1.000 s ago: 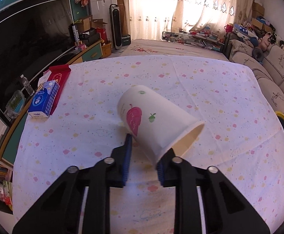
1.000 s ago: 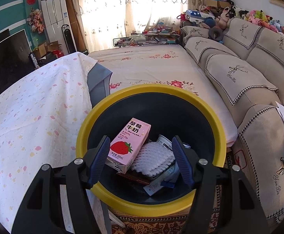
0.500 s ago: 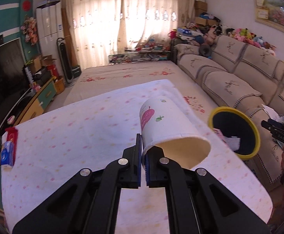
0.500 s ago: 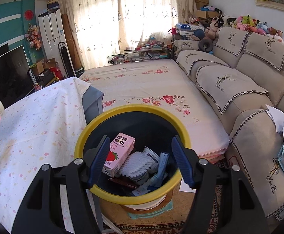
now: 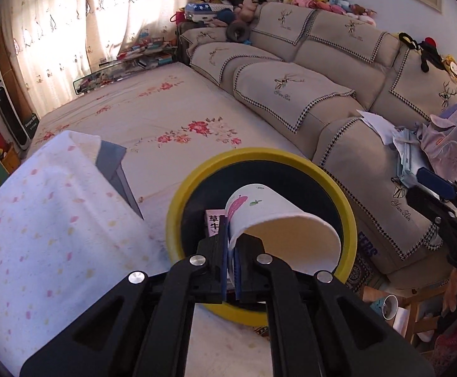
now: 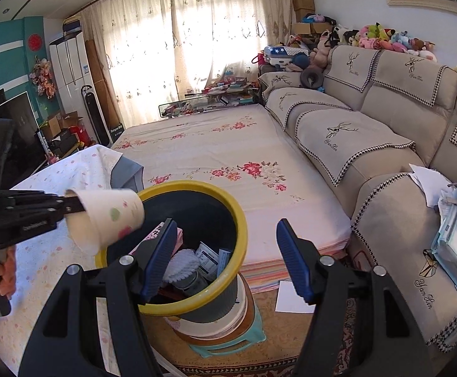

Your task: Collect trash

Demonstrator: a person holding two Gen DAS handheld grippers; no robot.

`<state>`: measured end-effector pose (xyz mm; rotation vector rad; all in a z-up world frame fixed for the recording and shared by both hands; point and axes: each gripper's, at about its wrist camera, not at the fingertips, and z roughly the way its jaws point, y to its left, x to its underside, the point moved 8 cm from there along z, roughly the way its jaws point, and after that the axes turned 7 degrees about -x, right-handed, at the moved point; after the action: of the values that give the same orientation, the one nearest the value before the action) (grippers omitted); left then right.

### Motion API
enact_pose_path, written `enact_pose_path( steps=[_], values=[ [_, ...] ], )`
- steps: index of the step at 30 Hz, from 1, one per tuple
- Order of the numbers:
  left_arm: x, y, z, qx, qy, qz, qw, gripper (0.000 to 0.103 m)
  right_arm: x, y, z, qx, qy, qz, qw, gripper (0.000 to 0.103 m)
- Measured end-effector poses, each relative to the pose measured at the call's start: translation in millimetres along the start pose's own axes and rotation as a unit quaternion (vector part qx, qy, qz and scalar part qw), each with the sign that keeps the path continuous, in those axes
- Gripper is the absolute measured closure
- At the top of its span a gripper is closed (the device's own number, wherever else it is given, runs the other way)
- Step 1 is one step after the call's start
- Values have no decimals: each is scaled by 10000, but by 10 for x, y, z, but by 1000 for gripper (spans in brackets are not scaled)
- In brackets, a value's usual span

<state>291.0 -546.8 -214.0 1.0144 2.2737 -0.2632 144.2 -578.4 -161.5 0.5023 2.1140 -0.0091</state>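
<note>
My left gripper (image 5: 231,248) is shut on the rim of a white paper cup (image 5: 269,220) with a pink leaf print. It holds the cup on its side over the yellow-rimmed dark trash bin (image 5: 347,216). In the right wrist view the cup (image 6: 106,216) hangs at the bin's left rim (image 6: 241,216). The bin holds a pink milk carton (image 5: 212,221), a white ribbed piece (image 6: 181,264) and other packets. My right gripper (image 6: 226,257) is open and empty, above the bin's near right side.
The table with a spotted white cloth (image 5: 40,220) lies left of the bin. A beige sofa (image 5: 291,94) with papers and a bag runs along the right. A floral mattress (image 6: 228,157) lies behind the bin. The bin stands on stacked stools (image 6: 228,336).
My left gripper closed on the cup's rim, lifted it off the table and swung it right, over the bin. My right gripper pulled back and up from the bin, staying open.
</note>
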Motion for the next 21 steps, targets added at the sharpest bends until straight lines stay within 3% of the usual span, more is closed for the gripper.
enact_pose_path(
  steps=[2, 4, 5, 6, 10, 13, 15, 21],
  values=[
    [-30, -93, 200, -2, 147, 41, 9999, 98, 3, -36, -28, -6, -19, 65, 10000, 40],
    [-44, -96, 353, -88, 254, 31, 9996, 78, 15, -54, -48, -22, -4, 108, 9999, 40],
    [-33, -85, 389, -135, 317, 41, 9994, 46, 19, -52, -56, -32, -4, 114, 9999, 40],
    [-21, -67, 398, -167, 297, 14, 9994, 26, 24, -43, -68, -41, -10, 114, 9999, 40],
    [80, 138, 19, -354, -23, -62, 9994, 23, 50, 71, -135, -156, -4, 94, 9998, 40],
    [251, 455, -631, -522, -498, -337, 9968, 8, 94, 280, -225, -353, -3, 23, 9994, 39],
    [428, 693, -1133, -814, -889, -493, 9915, 5, 133, 486, -300, -485, -14, -100, 9988, 32],
    [1229, 1428, -2440, -1669, -1535, -1312, 9651, 5, 200, 1167, -616, -910, -107, -542, 9943, 31]
  ],
)
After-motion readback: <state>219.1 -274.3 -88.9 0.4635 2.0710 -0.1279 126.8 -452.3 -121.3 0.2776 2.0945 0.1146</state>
